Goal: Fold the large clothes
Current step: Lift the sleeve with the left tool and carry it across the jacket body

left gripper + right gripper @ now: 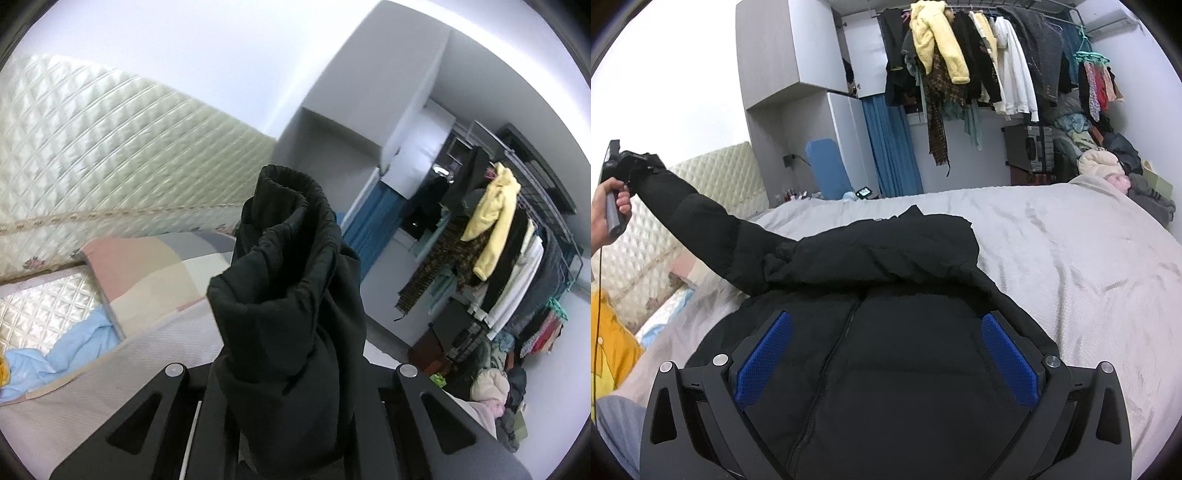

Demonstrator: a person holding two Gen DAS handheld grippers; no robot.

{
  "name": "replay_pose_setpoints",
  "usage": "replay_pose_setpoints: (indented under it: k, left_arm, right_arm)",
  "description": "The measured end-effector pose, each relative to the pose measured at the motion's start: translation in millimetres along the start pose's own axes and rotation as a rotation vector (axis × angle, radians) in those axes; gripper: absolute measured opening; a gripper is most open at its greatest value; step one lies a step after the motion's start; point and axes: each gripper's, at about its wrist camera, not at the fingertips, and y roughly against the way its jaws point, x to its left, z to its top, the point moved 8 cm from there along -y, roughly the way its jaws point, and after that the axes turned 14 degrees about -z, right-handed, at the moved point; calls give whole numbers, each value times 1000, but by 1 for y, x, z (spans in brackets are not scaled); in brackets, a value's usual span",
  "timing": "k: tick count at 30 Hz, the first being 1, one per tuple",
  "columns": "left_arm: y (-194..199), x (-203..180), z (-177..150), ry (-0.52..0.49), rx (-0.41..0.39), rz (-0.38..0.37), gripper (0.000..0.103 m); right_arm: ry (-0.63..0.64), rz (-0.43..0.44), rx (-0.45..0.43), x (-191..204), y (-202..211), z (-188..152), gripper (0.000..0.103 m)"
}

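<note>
At the far left of the right wrist view, a yellow garment [607, 347] is seen lying by the quilted headboard [716, 173]. Just above it, the left gripper [626, 162] is held up in a bare hand [609, 210], and it is clamped on the cuff of the sleeve [701, 218] of a black jacket [886, 369]. The sleeve is stretched out tight and raised off the bed, from the gripper down to the shoulder of the jacket.

In the left wrist view the same cuff [284, 266] is seen bunched between the closed fingers, with its elastic end (ribbed and gathered) sticking out past them. The fingertips themselves are hidden by the cloth.

Further right, the body of the jacket is spread on the grey bedspread [1071, 266], front side up, with the zip [827, 369] running down its middle and the collar end pointing away from the camera. The right gripper [886, 362] is held over the jacket body with its blue pads [764, 362] wide apart and nothing between them except the cloth lying below; whether the cloth is touched cannot be told.

Behind the bed, a grey wardrobe [783, 55], a blue curtain [890, 147] and a rail of hanging clothes [979, 55] are seen.
</note>
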Motion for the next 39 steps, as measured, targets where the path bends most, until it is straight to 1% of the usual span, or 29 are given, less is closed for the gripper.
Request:
replay_pose_setpoints:
  k: [3, 4, 9, 12, 14, 17, 21, 26, 33, 39]
  left_arm:
    - [-4, -34, -8, -5, 16, -35, 9]
    - [-4, -39, -11, -12, 21, -41, 9]
    - [-12, -102, -29, -95, 45, -80, 9]
    - [-21, -142, -46, -133, 64, -123, 9]
    - [-28, -168, -62, -173, 68, -136, 9]
    - [-38, -199, -86, -205, 82, -151, 10]
    - [-54, -242, -126, -248, 110, -180, 10]
    - [-79, -276, -171, -266, 161, -206, 10]
    - [-115, -323, -238, -335, 224, -230, 10]
    - [-144, -346, -301, -380, 278, -265, 10]
  right_arm:
    - [-13, 4, -3, -5, 2, 1, 103]
    - [-24, 1, -7, -9, 3, 2, 103]
    - [-36, -5, -36, -18, 9, 9, 103]
    - [-30, -19, -61, -24, 14, 14, 103]
    - [-28, -20, -73, -26, 15, 16, 103]
    - [-29, -21, -83, -29, 16, 17, 103]
    - [-40, -14, -88, -33, 15, 18, 103]
    - [-73, 6, -80, -43, 12, 18, 103]
    - [-127, 26, -66, -55, 6, 18, 103]
    - [-160, 35, -49, -63, 0, 19, 103]
